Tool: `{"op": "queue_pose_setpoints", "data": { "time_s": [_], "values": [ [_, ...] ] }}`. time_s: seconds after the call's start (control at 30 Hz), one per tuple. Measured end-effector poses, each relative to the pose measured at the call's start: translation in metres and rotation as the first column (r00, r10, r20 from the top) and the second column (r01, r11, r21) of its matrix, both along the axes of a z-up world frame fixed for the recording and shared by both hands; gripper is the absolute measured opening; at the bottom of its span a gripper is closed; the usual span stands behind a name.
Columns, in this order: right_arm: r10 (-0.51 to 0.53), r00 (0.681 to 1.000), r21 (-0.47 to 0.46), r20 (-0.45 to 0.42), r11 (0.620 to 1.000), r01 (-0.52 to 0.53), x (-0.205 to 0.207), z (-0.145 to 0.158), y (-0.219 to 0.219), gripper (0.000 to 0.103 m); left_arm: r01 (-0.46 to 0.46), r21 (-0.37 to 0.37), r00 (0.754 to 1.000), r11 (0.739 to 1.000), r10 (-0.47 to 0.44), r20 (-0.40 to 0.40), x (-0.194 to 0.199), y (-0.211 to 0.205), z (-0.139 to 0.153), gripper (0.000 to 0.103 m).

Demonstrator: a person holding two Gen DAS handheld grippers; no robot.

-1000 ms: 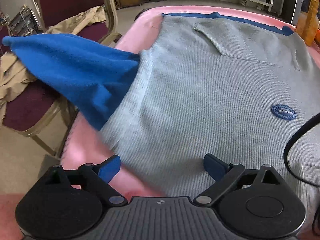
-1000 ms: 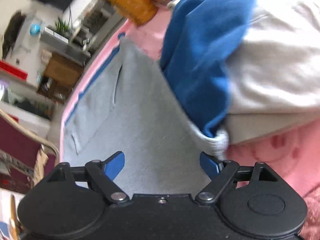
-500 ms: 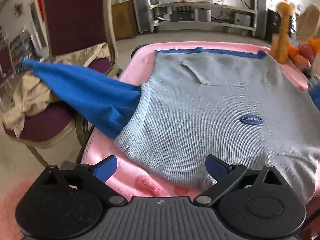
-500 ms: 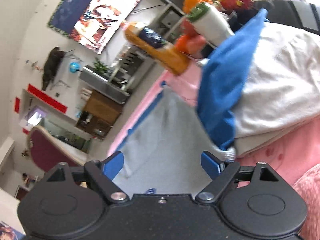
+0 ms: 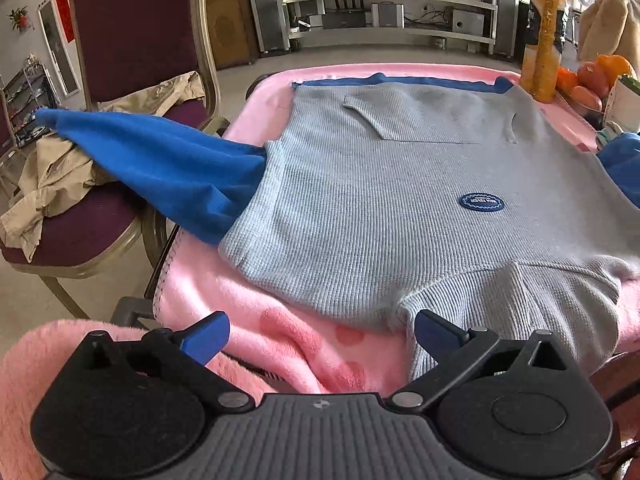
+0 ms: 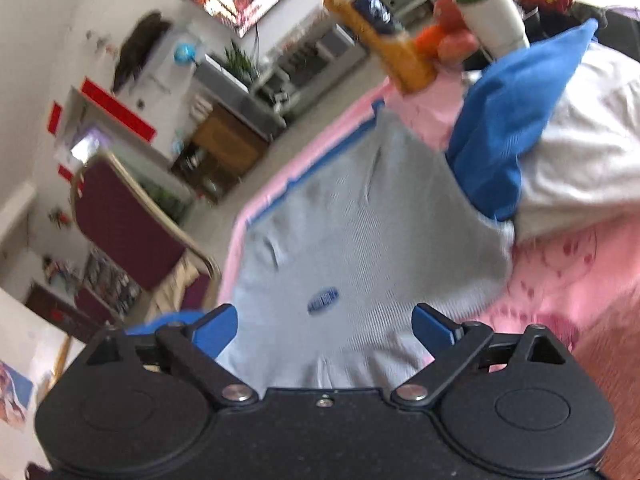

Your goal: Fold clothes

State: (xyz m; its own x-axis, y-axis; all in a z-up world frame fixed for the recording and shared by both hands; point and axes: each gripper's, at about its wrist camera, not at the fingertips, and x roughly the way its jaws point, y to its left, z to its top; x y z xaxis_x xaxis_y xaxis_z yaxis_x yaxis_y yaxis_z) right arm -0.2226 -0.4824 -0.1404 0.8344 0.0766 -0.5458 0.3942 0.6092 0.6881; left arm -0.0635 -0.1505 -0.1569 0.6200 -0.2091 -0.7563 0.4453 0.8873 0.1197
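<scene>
Both tools free, nothing carried. My left gripper stands spread over the pink blanket, its jaws having just been opening, with only blanket and the sweater's neck edge below them. My right gripper is likewise wide, jaws just opening further, hanging above the cloth with nothing pinched.

The grey sweater lies flat and face up on the blanket, collar nearest me, hem at the far edge. No fold made yet, by my reckoning.

Risks, near to far:
- Collar ribbing is bunched at the near edge. A bite there could drag the whole body toward me rather than lift a clean edge.
- The blanket is soft and rumpled. A deep pinch may take blanket along with knit.
- The left blue sleeve runs off the table onto the chair, lying over a tan garment. Pulled in quickly, it may snag that or bring it along.
- The juice bottle and fruit stand at the far right corner. A sweeping sleeve could tip the bottle.

Views compared: the left wrist shows the overhanging sleeve and chair load. The right wrist, tilted and blurred, shows the other blue sleeve resting up against a pile of white cloth, which the left barely catches.
</scene>
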Motion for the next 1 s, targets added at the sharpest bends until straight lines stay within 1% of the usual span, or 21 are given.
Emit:
{"op": "queue_pose_setpoints", "data": {
  "time_s": [0.13,0.27,0.37,0.47,0.57,0.7,0.83,0.9,1.0],
  "values": [
    [0.033,0.999,-0.009,-0.041,0.999,-0.034,0.003,-0.005,0.013,0.095,0.015,-0.021,0.999,1.0,-0.015,-0.032,-0.003,0.003,0.0,0.102],
    [0.063,0.996,-0.059,-0.064,0.996,-0.066,0.008,-0.001,0.022,0.095,0.053,-0.038,0.998,0.998,-0.054,-0.04,-0.01,0.003,0.0,0.102],
    [0.072,0.994,-0.067,-0.078,0.995,-0.078,0.008,-0.002,0.025,0.095,0.08,-0.053,0.995,0.995,-0.083,-0.063,-0.014,0.002,-0.002,0.101],
    [0.091,0.991,-0.07,-0.103,0.993,-0.099,0.008,-0.007,0.028,0.095,0.1,-0.042,0.993,0.994,-0.103,-0.064,-0.02,0.0,-0.003,0.101],
    [0.132,0.98,-0.091,-0.146,0.985,-0.146,0.008,-0.01,0.033,0.095,0.112,-0.037,0.992,0.993,-0.114,-0.057,-0.025,0.001,-0.002,0.101],
    [0.2,0.959,-0.129,-0.202,0.965,-0.229,0.005,-0.014,0.039,0.095,0.116,-0.052,0.991,0.992,-0.119,-0.062,-0.031,0.006,0.0,0.101],
    [0.278,0.926,-0.145,-0.254,0.936,-0.321,0.004,-0.023,0.048,0.095,0.138,-0.037,0.987,0.99,-0.14,-0.075,-0.034,0.002,-0.004,0.101],
    [0.319,0.904,-0.128,-0.283,0.922,-0.366,0.006,-0.032,0.052,0.094,0.156,-0.024,0.984,0.988,-0.157,-0.081,-0.035,-0.002,-0.007,0.101],
    [0.39,0.853,-0.068,-0.346,0.897,-0.437,0.016,-0.053,0.058,0.094,0.172,-0.015,0.981,0.985,-0.172,-0.089,-0.035,-0.005,-0.011,0.101]
  ]
}}
